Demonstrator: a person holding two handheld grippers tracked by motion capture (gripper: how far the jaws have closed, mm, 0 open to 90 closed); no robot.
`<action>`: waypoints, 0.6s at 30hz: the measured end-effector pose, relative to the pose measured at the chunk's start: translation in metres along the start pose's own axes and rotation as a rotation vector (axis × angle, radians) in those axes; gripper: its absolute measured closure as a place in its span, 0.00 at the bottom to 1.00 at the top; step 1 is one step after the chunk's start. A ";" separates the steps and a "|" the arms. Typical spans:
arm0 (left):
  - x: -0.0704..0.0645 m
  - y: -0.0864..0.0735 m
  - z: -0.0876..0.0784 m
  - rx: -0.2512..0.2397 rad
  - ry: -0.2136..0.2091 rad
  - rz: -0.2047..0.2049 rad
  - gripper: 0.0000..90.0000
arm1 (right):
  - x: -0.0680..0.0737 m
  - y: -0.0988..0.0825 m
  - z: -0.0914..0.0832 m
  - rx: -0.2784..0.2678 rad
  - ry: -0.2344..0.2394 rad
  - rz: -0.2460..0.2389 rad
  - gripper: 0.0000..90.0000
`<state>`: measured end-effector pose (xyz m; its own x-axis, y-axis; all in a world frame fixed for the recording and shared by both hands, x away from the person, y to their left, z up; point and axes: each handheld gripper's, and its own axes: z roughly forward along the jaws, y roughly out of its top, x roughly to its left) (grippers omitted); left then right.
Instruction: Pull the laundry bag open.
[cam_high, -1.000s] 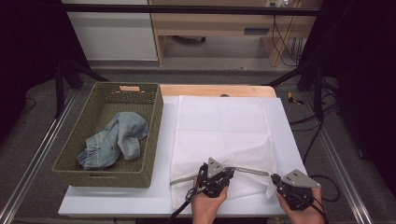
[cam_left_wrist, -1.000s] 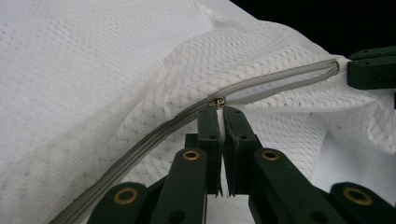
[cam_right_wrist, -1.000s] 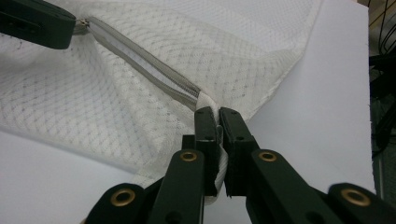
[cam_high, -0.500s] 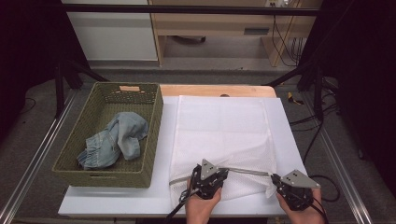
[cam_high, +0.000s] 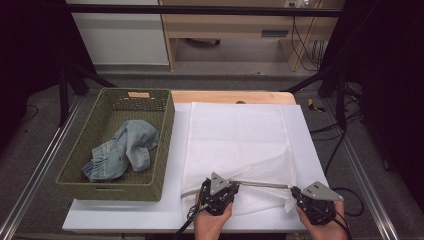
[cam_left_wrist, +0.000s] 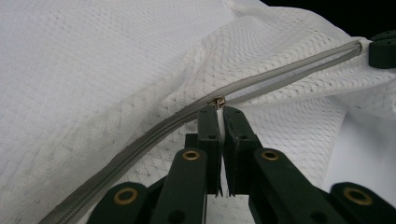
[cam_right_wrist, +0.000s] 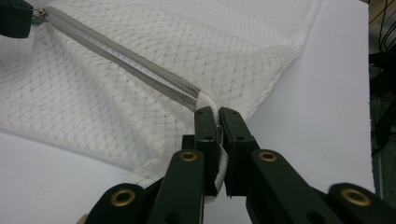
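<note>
While the white rectangular tabletop (cam_high: 125, 220) carries everything, bare board shows along its near edge and in a narrow strip on the right. Its middle and right are covered by the white mesh zippered laundry bag (cam_high: 240, 140), lying flat with its far edge close to the tabletop's far edge and its near edge lifted slightly. To the left, just beside the bag, stands the olive-green woven rectangular basket (cam_high: 165, 125), holding a crumpled light-blue denim garment (cam_high: 125, 150); a small tan tag on its far wall is too small to read. Along the bag's near edge runs the grey zipper (cam_left_wrist: 140, 135). The left claw (cam_left_wrist: 220, 108) is clenched on the zipper's small metal slider (cam_left_wrist: 218, 101), and the right claw (cam_right_wrist: 215, 111) is clenched on the bag's corner at the zipper's end.
</note>
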<state>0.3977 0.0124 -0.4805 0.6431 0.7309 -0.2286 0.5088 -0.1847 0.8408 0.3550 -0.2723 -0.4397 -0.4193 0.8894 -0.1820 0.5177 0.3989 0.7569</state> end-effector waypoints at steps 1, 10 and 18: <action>0.000 0.000 0.000 0.001 0.002 0.002 0.96 | 0.000 0.000 0.000 0.002 -0.001 -0.003 0.96; 0.005 -0.002 -0.004 0.007 0.013 -0.002 0.96 | 0.001 0.001 0.000 0.003 0.001 -0.001 0.96; 0.008 -0.003 -0.006 0.001 0.021 -0.012 0.96 | 0.003 0.002 0.001 0.008 0.007 0.008 0.96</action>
<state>0.3977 0.0226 -0.4823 0.6250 0.7466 -0.2280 0.5165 -0.1765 0.8379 0.3554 -0.2690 -0.4396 -0.4202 0.8909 -0.1721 0.5266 0.3939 0.7533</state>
